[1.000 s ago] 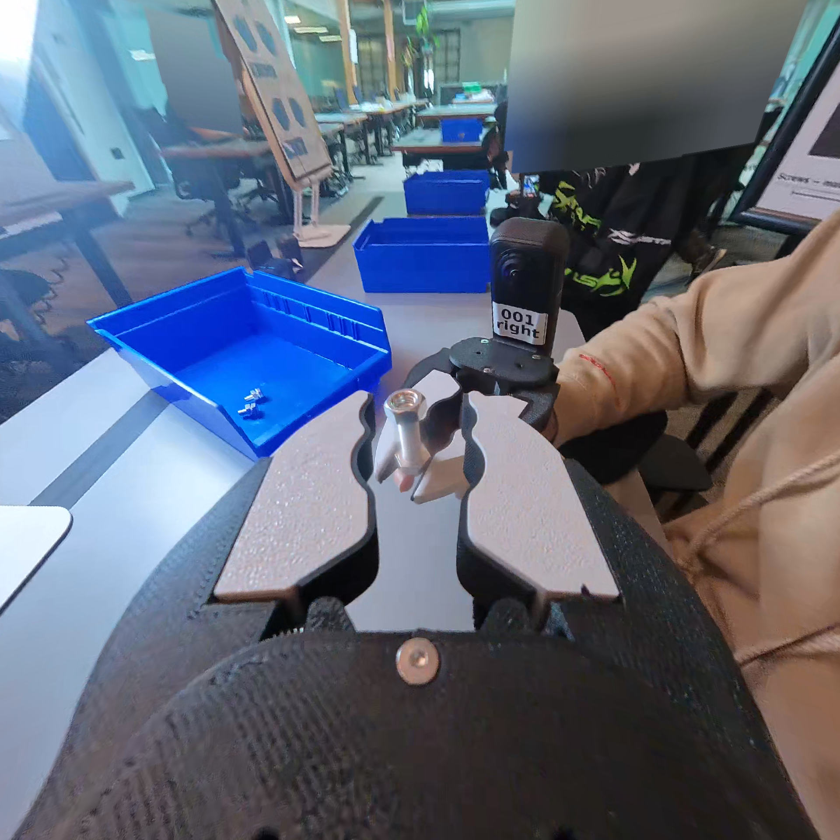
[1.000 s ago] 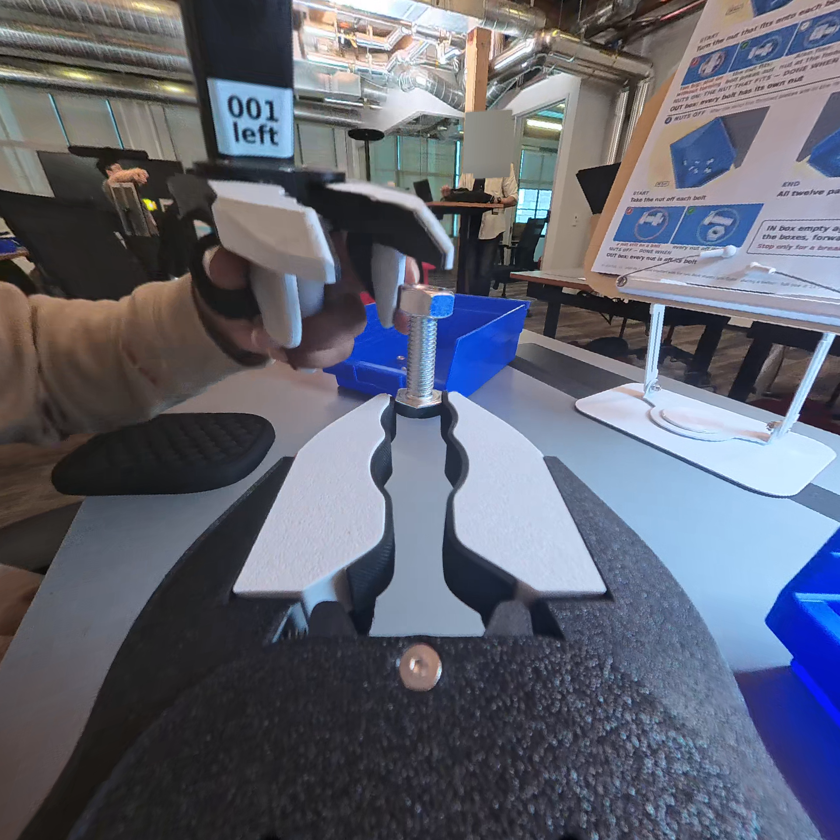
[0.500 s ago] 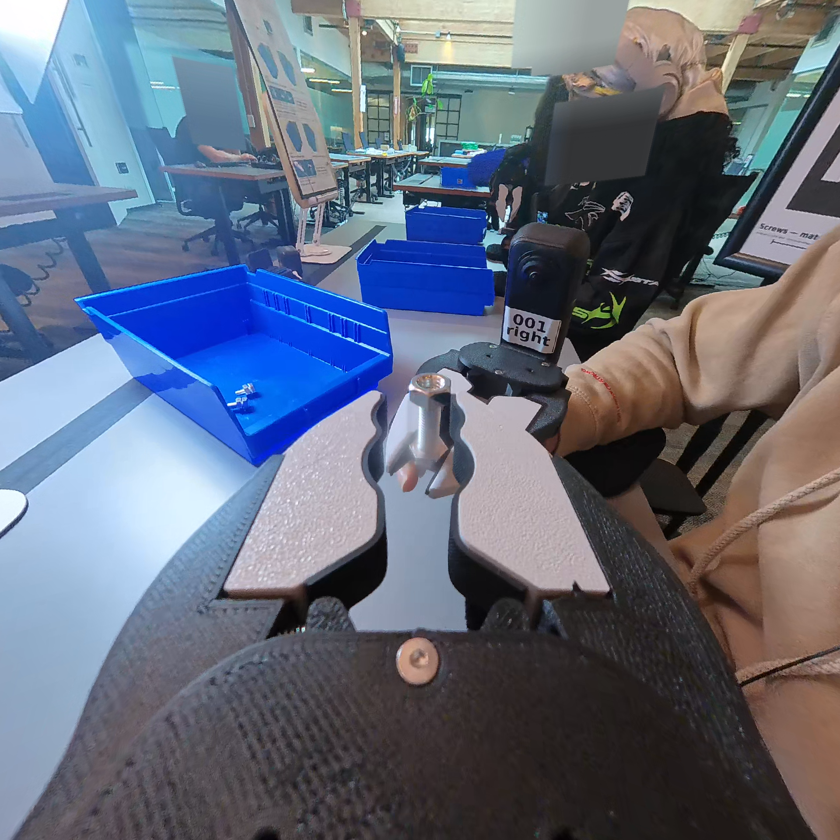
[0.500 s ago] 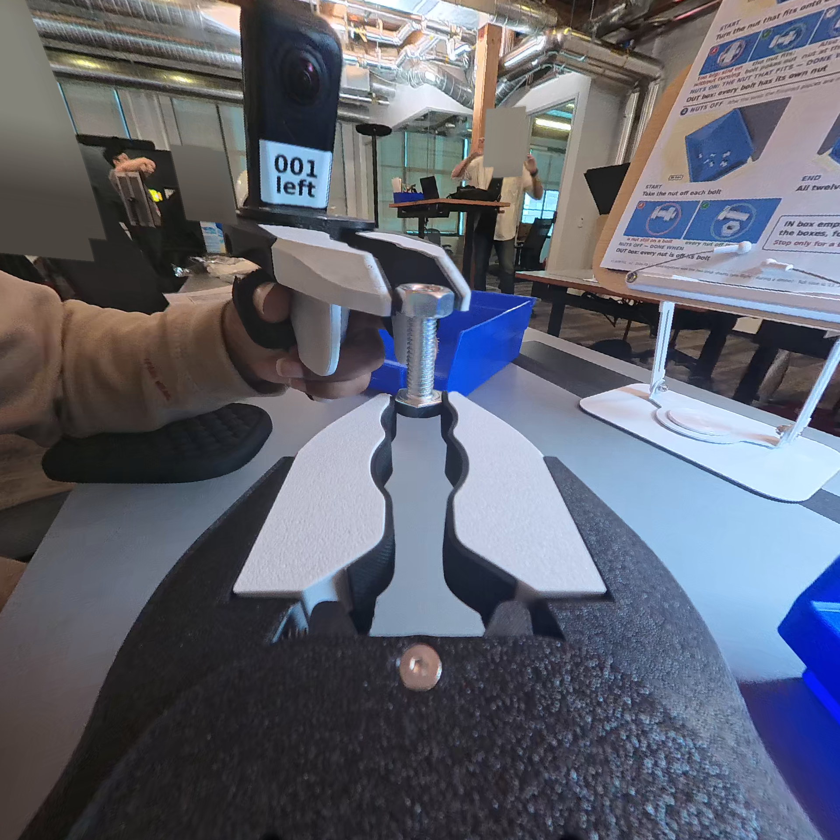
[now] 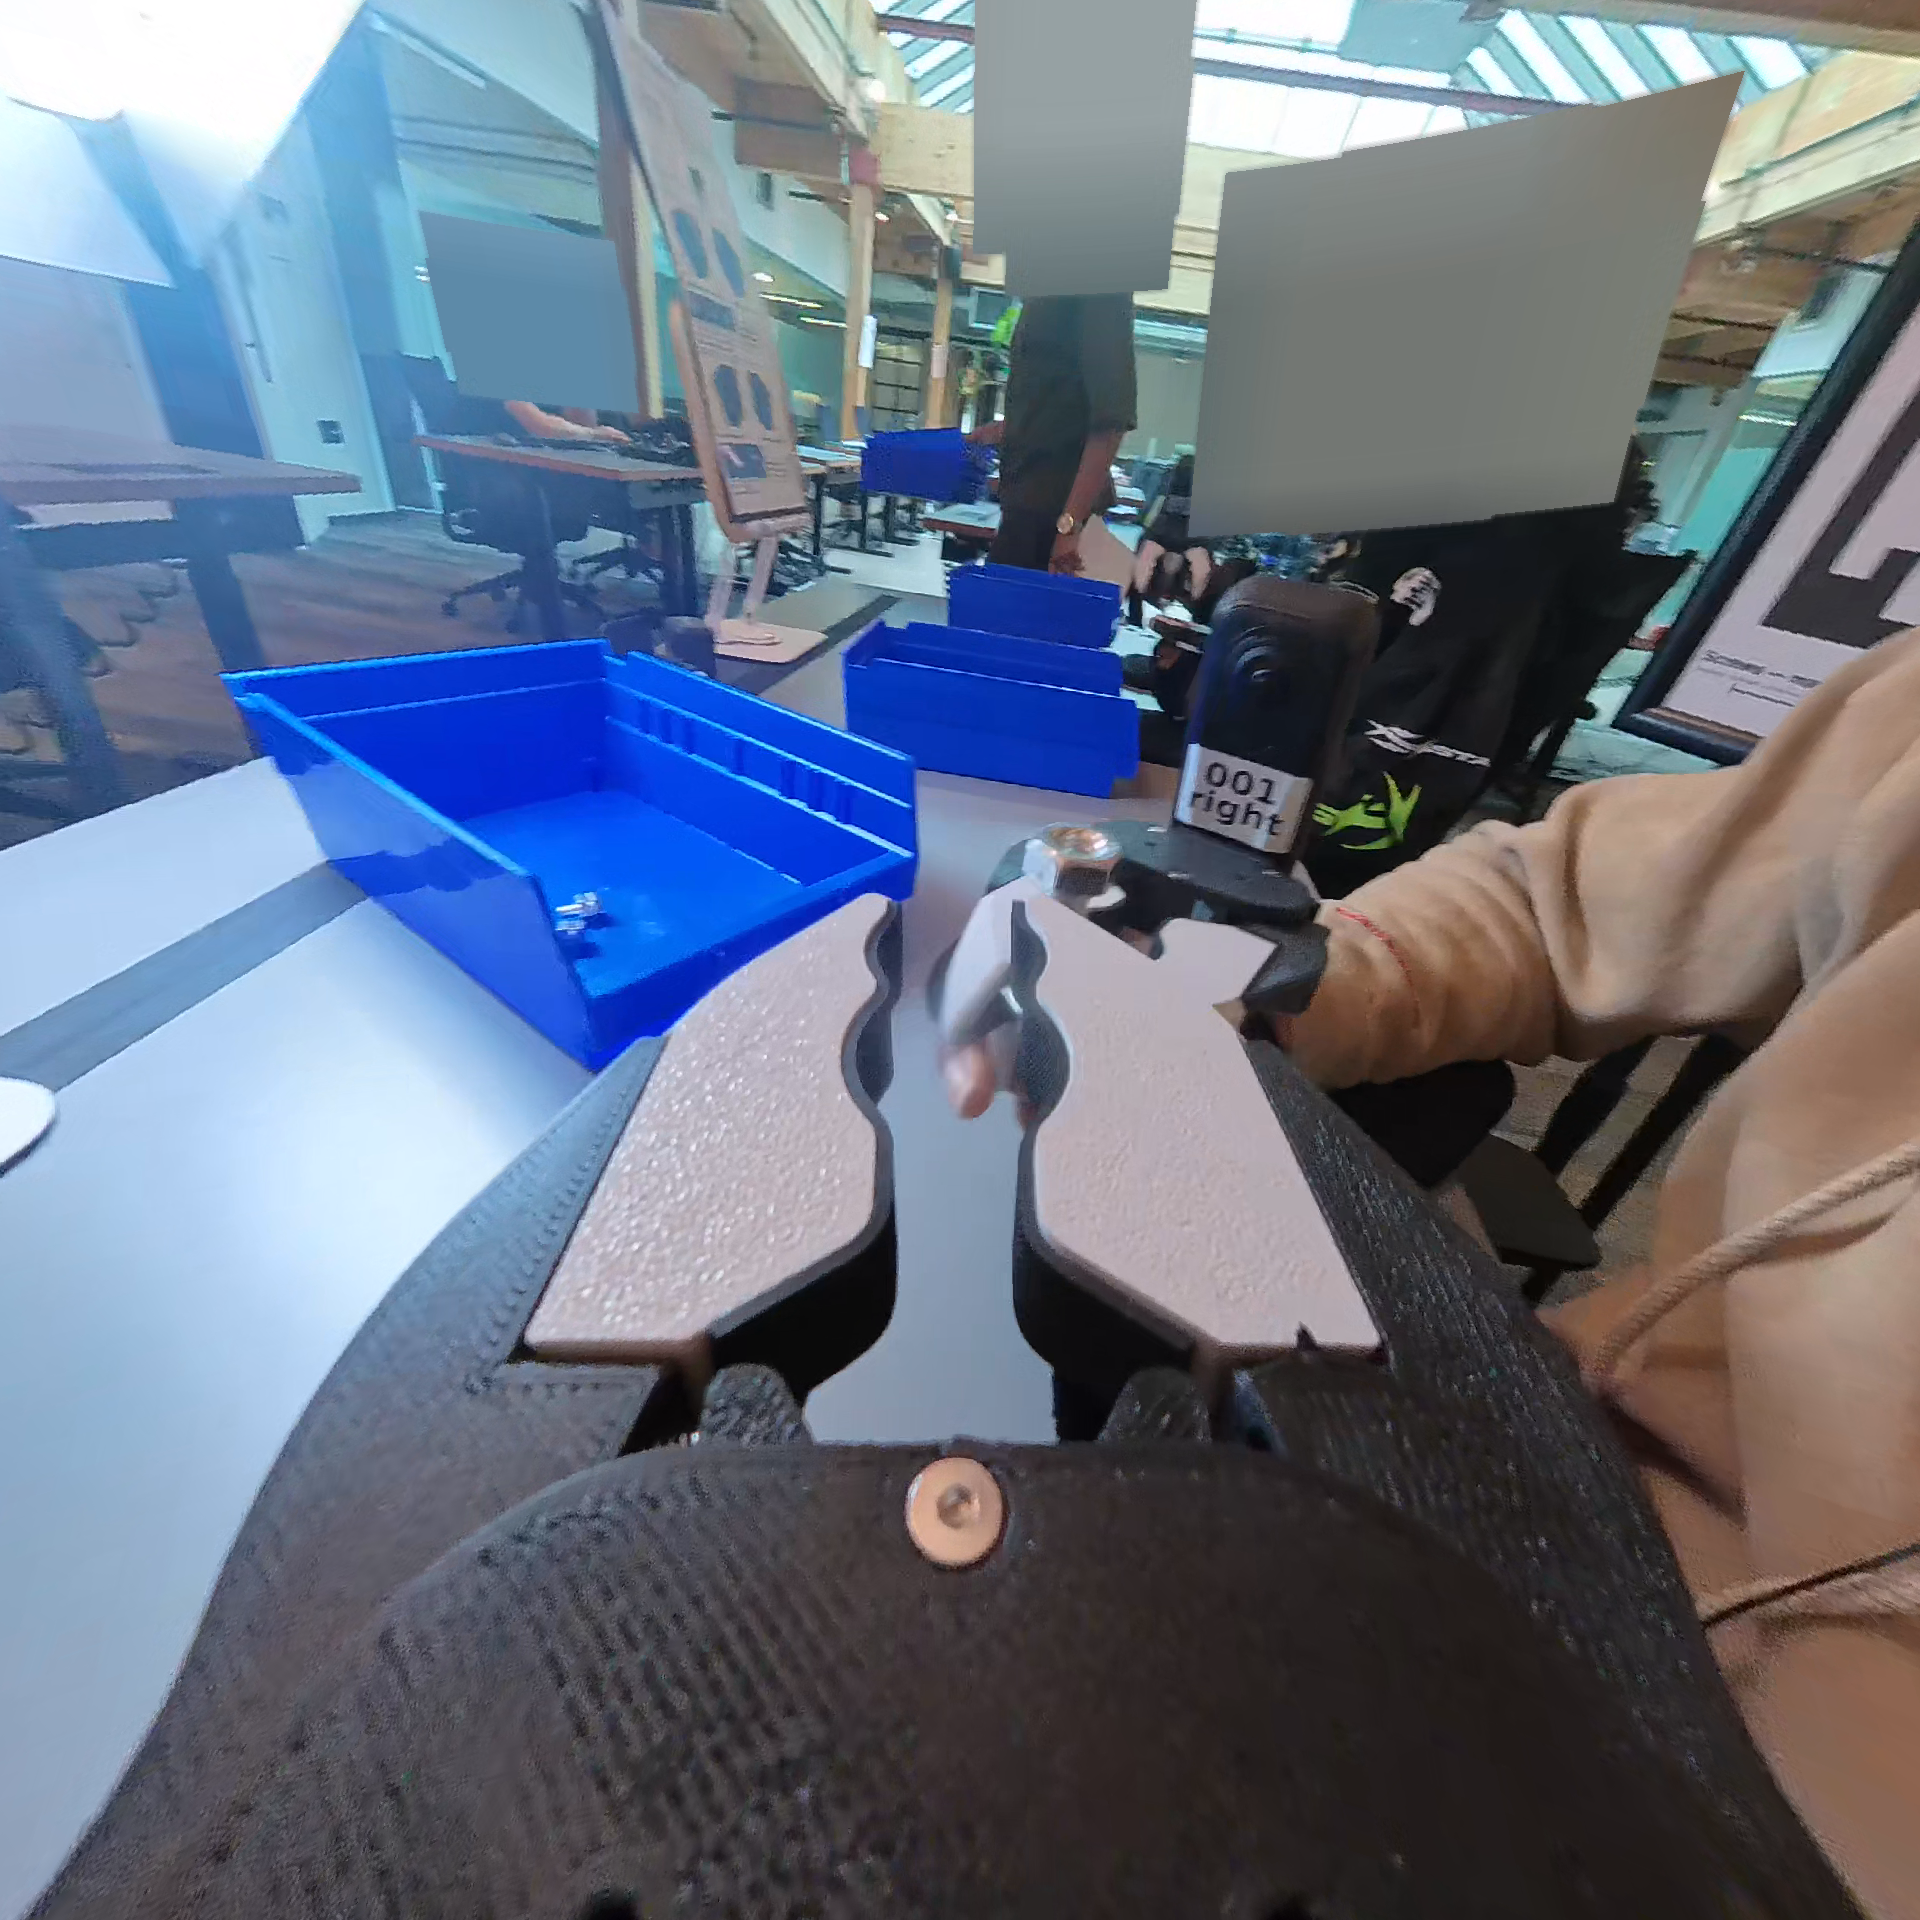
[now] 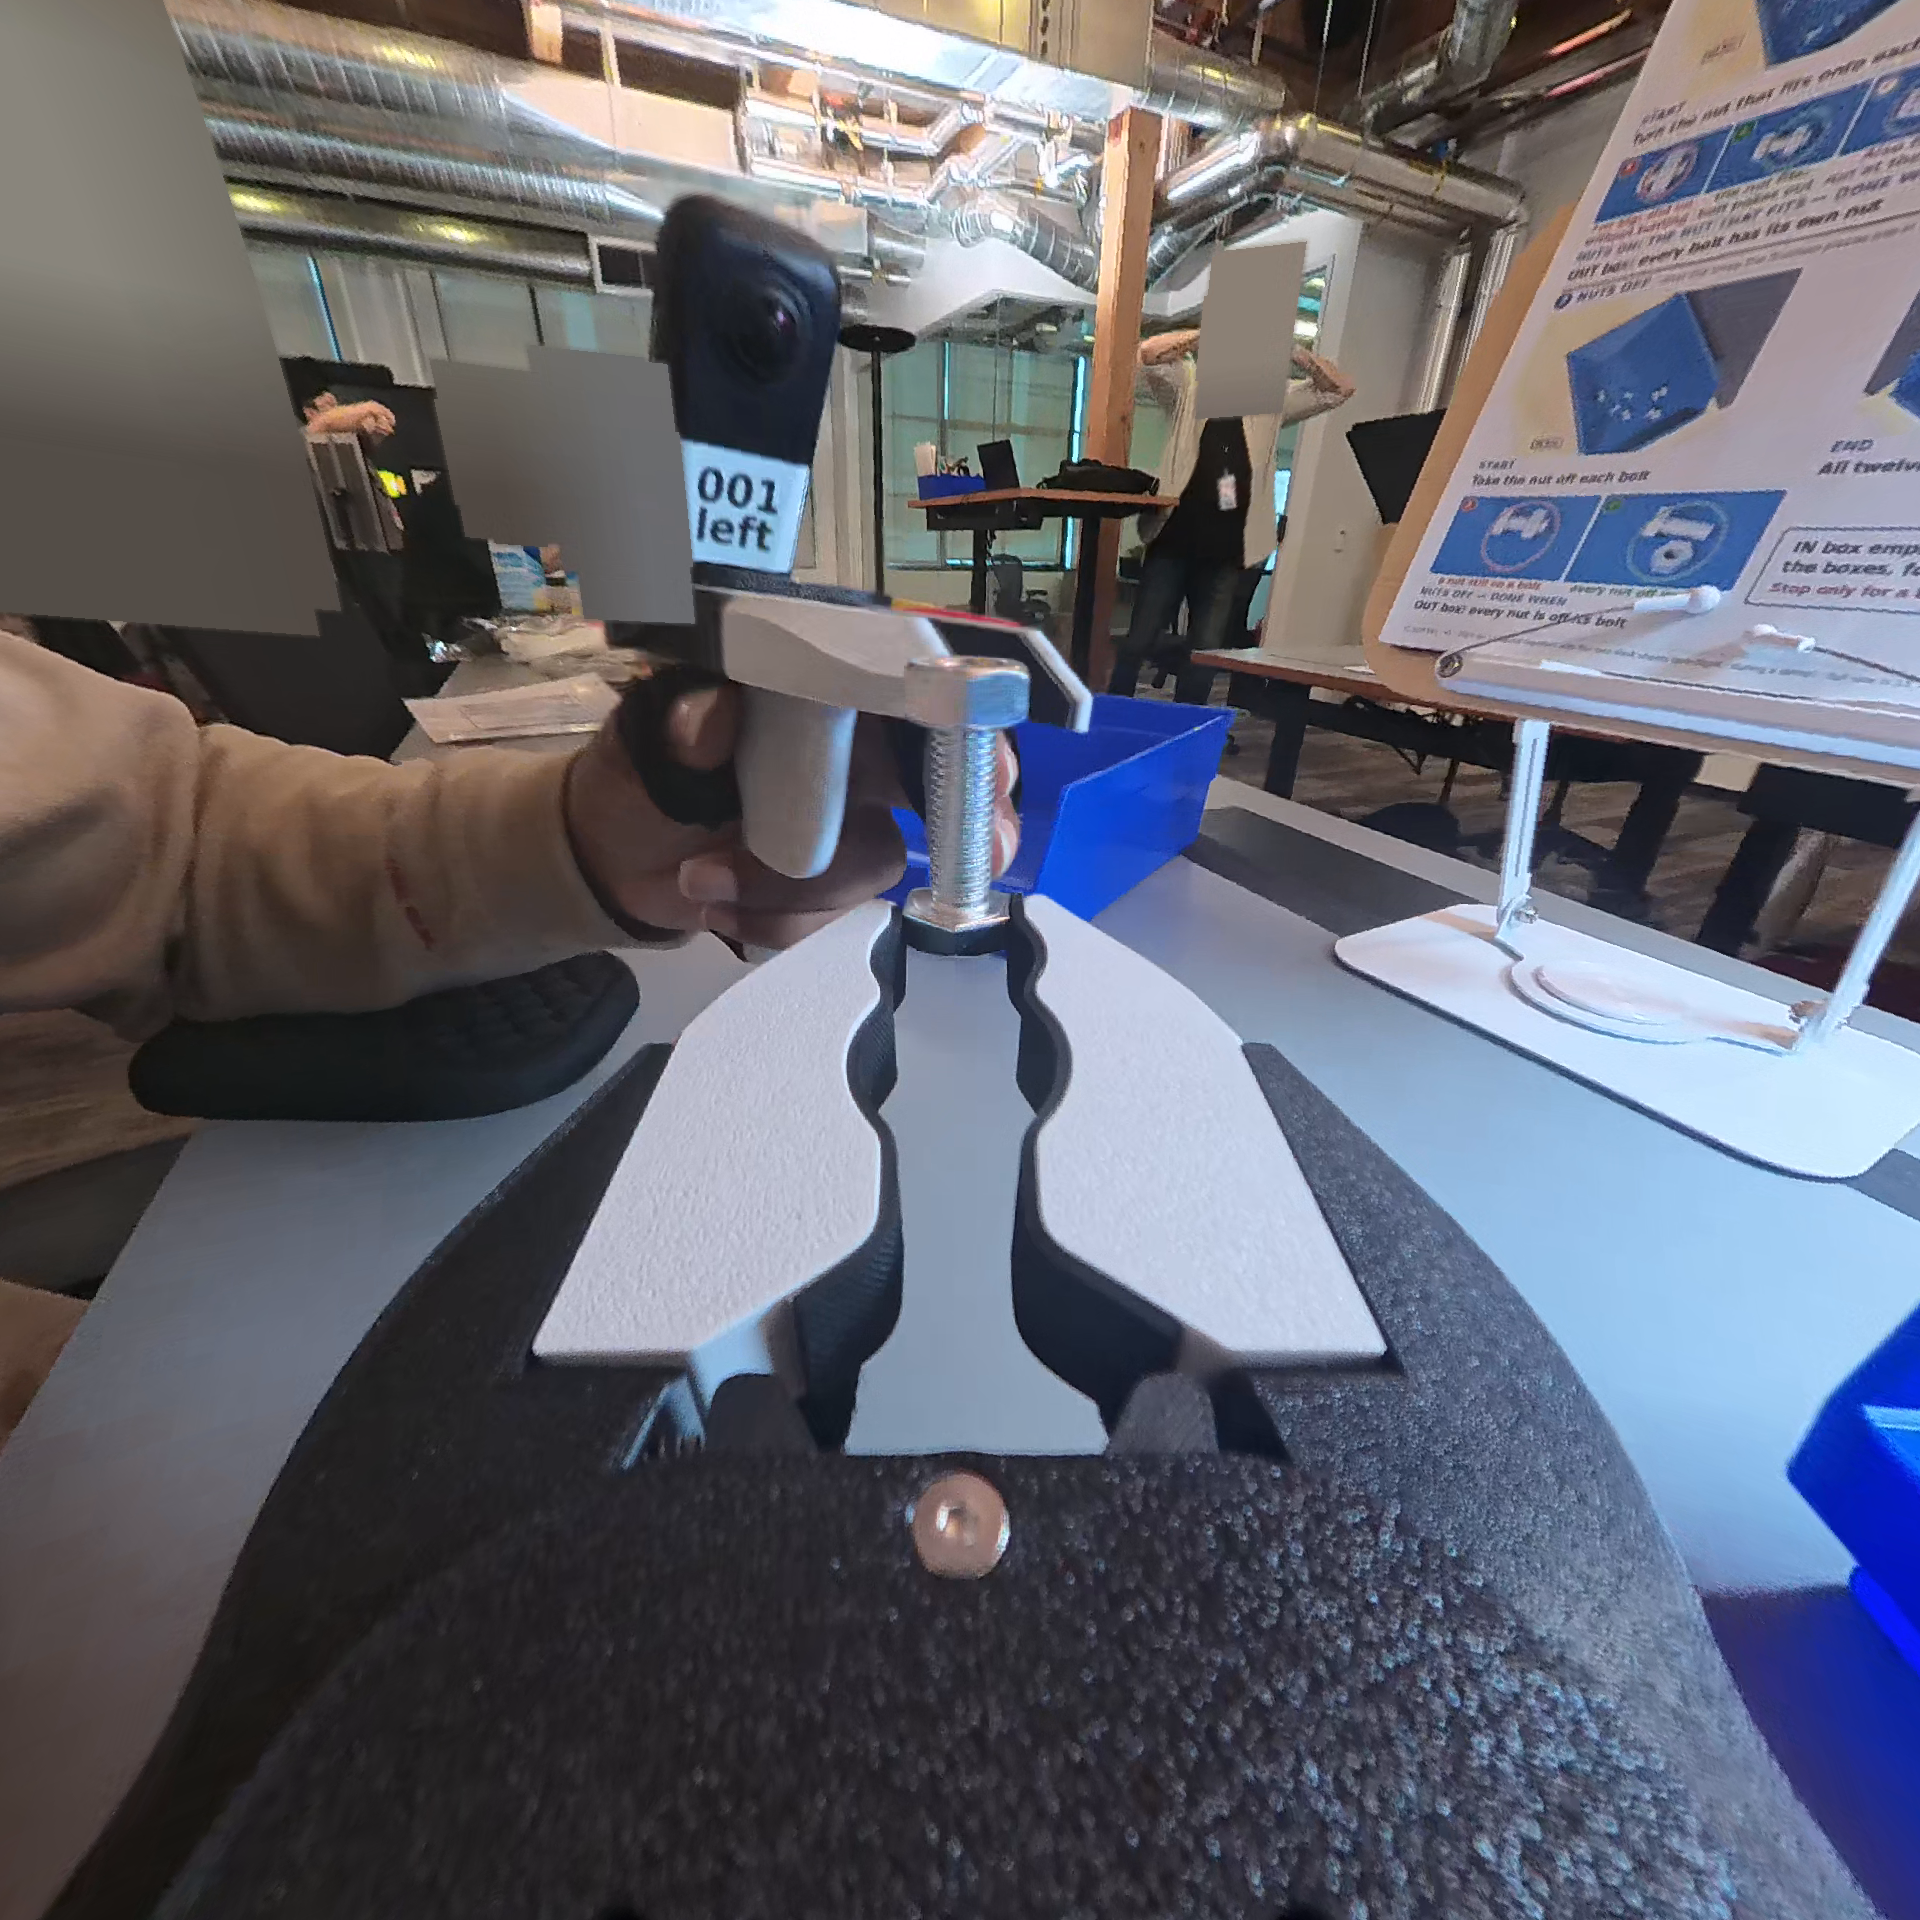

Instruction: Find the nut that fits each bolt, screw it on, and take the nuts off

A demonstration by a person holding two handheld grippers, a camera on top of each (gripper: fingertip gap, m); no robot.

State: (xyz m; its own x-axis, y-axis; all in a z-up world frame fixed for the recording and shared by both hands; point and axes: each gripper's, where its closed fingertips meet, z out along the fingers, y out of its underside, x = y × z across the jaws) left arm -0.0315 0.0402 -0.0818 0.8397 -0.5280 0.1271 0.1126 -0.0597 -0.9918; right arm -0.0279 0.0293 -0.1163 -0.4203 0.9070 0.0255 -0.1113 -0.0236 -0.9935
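Observation:
A silver bolt (image 6: 961, 810) stands upright with its hex head on top. My right gripper (image 6: 956, 925) is shut on the nut (image 6: 954, 914) at the bolt's lower end, above the grey table (image 5: 260, 1195). My left gripper (image 5: 954, 909) has its jaws a narrow gap apart with nothing between them. The bolt head (image 5: 1070, 854) sits just past its right fingertip. In the right wrist view the left gripper's fingers (image 6: 821, 660) are level with the head and reach it from the left. The shaft is mostly hidden in the left wrist view.
A blue bin (image 5: 436, 831) at the left holds a few small metal parts (image 5: 575, 914). More blue bins (image 5: 987, 707) stand behind. An instruction board on a white stand (image 6: 1621, 1039) is at the right, with another blue bin (image 6: 1860, 1455) at the right edge. A black pad (image 6: 384, 1039) lies left. The grippers are tip to tip, or close to it.
The left gripper's jaws have narrowed. It has swung around and come down level with the bolt head, which now sits off its right fingertip. The right gripper has stayed shut on the nut.

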